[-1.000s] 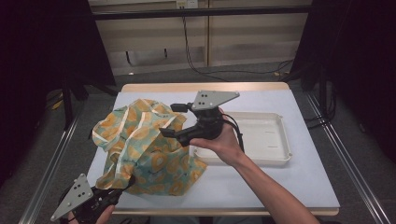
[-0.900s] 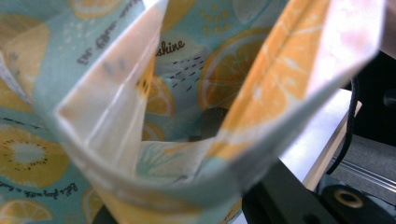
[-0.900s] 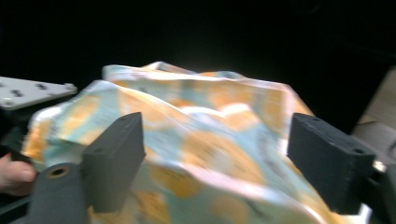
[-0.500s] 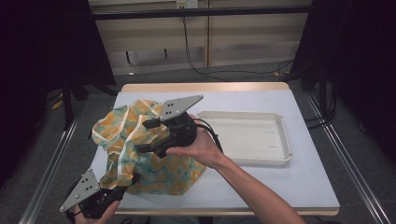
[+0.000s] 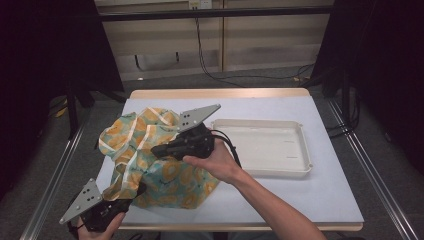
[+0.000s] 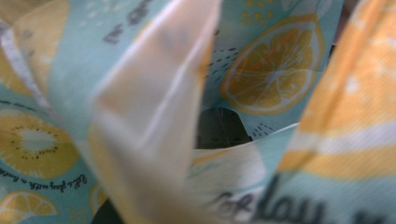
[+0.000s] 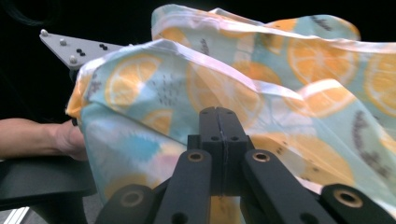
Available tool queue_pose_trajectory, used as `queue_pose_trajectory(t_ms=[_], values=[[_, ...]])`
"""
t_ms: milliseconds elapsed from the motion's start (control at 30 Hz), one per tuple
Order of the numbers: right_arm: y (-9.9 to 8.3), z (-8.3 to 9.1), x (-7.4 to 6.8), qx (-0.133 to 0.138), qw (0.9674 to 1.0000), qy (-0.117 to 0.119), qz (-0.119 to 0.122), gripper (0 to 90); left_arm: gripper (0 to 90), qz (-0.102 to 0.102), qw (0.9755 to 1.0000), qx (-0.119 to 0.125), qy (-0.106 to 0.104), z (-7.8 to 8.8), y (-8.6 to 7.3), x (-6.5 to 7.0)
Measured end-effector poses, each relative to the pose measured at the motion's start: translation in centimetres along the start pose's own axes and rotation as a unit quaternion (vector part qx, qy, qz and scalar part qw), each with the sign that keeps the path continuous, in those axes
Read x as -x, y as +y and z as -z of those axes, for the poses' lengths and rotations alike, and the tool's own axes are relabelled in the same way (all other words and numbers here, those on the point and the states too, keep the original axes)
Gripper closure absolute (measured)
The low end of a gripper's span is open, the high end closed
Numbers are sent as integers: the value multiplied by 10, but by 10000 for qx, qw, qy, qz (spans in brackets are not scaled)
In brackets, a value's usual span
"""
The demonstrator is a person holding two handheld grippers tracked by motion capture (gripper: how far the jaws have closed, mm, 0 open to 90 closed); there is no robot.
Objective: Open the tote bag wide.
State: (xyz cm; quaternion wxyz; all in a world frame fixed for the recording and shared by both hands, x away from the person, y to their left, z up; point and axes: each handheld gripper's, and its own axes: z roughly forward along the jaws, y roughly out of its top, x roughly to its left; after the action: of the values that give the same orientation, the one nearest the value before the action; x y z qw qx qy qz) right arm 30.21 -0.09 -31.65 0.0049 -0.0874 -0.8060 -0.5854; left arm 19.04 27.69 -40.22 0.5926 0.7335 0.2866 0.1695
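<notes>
We work on a crumpled cloth of pale blue fabric printed with orange and lemon slices (image 5: 155, 160), which lies bunched on the left half of the white-covered desk (image 5: 330, 200), reaching from near the middle down towards the near left corner. Part of it is lifted off the surface in loose folds.

Our left gripper (image 5: 131, 196) sits at the near left corner of the desk, its grey three-cornered plate hanging past the edge. Its fingers are clenched on the near edge of the cloth; in the left gripper view the printed cloth (image 6: 261, 74) crowds right up to the camera, with a dark finger tip just showing behind a fold.

Our right gripper (image 5: 156, 150) is over the middle of the bundle, held level and pointing towards the left edge of the desk. Its fingers have just been closing, and in the right gripper view the right gripper (image 7: 218, 112) has its two black fingers pressed together with their tips against a fold of the cloth (image 7: 289, 98). We cannot tell whether fabric is pinched between them. In that same view, our left hand (image 7: 42, 137) shows beyond the cloth.

A shallow white rectangular plastic tray (image 5: 300, 150) sits right of centre, just beside the cloth.
</notes>
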Motion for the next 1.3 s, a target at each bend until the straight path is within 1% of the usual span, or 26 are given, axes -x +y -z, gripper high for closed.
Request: queue_pose_trajectory(t_ms=[33, 100, 167, 233, 267, 300, 367, 400, 467, 500, 633, 667, 700, 733, 800, 833, 900, 967, 1033, 1067, 1100, 1133, 1167, 1200, 1233, 1300], values=[[-1, 3, 0, -4, 10000, -27, 0, 900, 900, -41, 10000, -33, 74, 1, 0, 0], [-2, 11, 2, 33, 10000, -92, -3, 900, 900, -8, 10000, -29, 56, 0, 0, 1], [-2, 22, 5, 101, 9997, -197, -31, 809, 900, -33, 10000, -76, 55, 0, 0, 0], [-1, 31, 9, 143, 9993, -330, -32, 747, 900, -36, 9999, -81, 89, 0, 0, 0], [-1, 31, 9, 143, 9993, -330, -32, 747, 900, -36, 9999, -81, 89, 0, 0, 0], [1, 41, 14, 183, 9985, -523, -43, 622, 900, -28, 9999, -83, 95, -1, 0, 0], [2, 43, 15, 193, 9982, -571, -45, 597, 900, -12, 9999, -83, 103, -1, 0, 0], [6, 46, 20, 233, 9974, -677, -41, 537, 900, -22, 9999, -119, 116, -1, -1, 0], [9, 46, 25, 282, 9969, -730, -60, 495, 900, 0, 9998, -127, 119, -2, -1, -1], [11, 45, 27, 269, 9968, -753, -57, 471, 900, -43, 9998, -160, 137, -1, -1, -2], [19, 33, 32, 193, 9961, -856, -12, 344, 900, 13, 9998, -161, 138, -2, -3, -4], [19, 33, 32, 193, 9961, -856, -12, 344, 900, 13, 9998, -161, 138, -2, -3, -4], [20, 31, 32, 183, 9965, -817, 9, 336, 900, 63, 9998, -139, 145, -3, -3, -4], [21, 22, 32, 73, 9974, -717, 19, 303, 900, 69, 9997, -130, 198, -4, -4, -4], [20, 19, 31, 5, 9977, -673, 28, 298, 900, 12, 9996, -173, 203, -3, -4, -5], [17, 12, 32, -129, 9982, -591, 8, 295, 900, 34, 9997, -160, 204, -3, -4, -5], [15, 10, 33, -186, 9983, -561, -3, 295, 900, 22, 9996, -168, 205, -3, -4, -5], [9, 4, 35, -296, 9982, -492, -143, 296, 900, 34, 9996, -169, 208, -3, -4, -6], [6, 1, 37, -382, 9981, -459, -155, 306, 900, 68, 9997, -145, 202, -3, -5, -6], [5, 0, 37, -417, 9978, -476, -173, 360, 900, 68, 9997, -145, 202, -3, -5, -6], [4, 0, 39, -450, 9980, -379, -224, 485, 900, 62, 9996, -163, 207, -3, -5, -7], [3, 0, 40, -476, 9980, -345, -253, 565, 900, 68, 9998, -135, 92, -3, -5, -8], [3, 0, 40, -476, 9979, -329, -286, 661, 900, 59, 9998, -140, 104, -3, -5, -8], [2, 1, 41, -457, 9983, -219, -302, 749, 900, 95, 9996, -153, 215, -3, -5, -7], [1, 3, 40, -438, 9984, -189, -310, 823, 900, 103, 9998, -118, 92, -3, -5, -9], [2, 8, 35, -380, 9988, -149, -279, 900, 900, 86, 9998, -132, 104, -2, -5, -9]])
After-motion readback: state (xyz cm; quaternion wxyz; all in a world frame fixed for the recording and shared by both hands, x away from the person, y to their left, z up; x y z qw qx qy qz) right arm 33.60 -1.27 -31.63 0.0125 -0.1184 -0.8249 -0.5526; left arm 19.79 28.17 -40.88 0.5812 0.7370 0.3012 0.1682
